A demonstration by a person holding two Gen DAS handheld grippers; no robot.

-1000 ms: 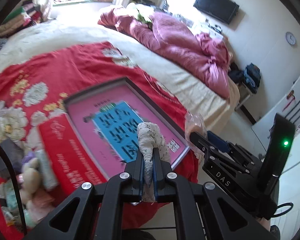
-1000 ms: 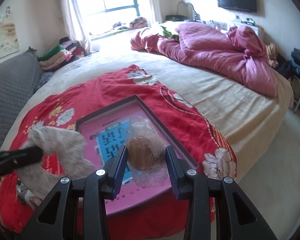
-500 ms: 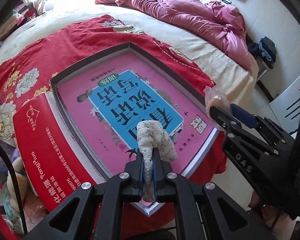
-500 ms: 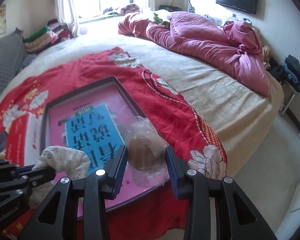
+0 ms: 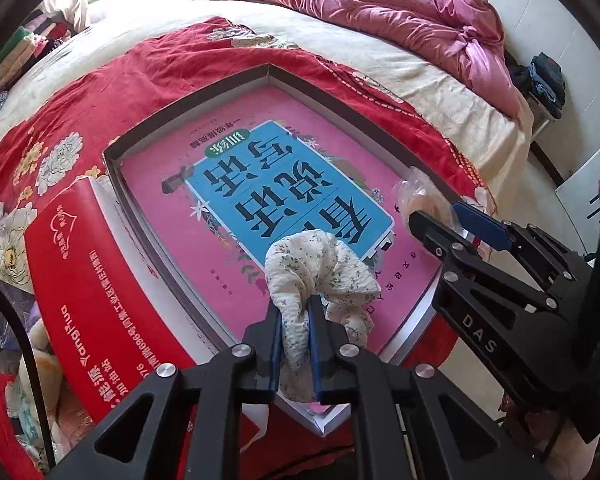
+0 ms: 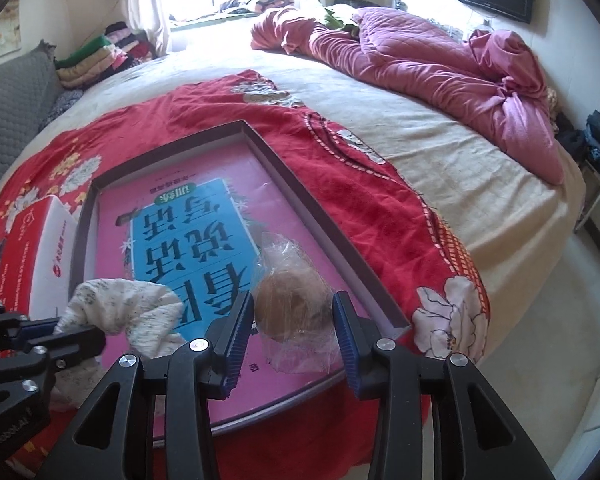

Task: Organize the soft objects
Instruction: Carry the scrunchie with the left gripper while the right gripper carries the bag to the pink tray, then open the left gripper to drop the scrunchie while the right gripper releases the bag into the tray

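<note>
Over a red floral bedspread point(image 6: 340, 160) on the cream bed point(image 6: 480, 184), my left gripper point(image 5: 296, 316) pinches a speckled cloth point(image 5: 316, 264) and my right gripper point(image 6: 293, 308), jaws just easing apart, brackets a bagged brown ball point(image 6: 292, 304) above the shallow pink-lined box point(image 6: 308, 208).

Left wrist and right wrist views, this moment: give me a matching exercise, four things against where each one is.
Things:
1. floral cloth
2. bagged brown ball
3. red box
4. pink quilt

Places:
A. heaped at the bed's far side
B. pinched in the left claw
C. beside the tray, on the red sheet
D. between the right claw's fingers

Pairs: 1-B, 2-D, 3-C, 4-A
</note>
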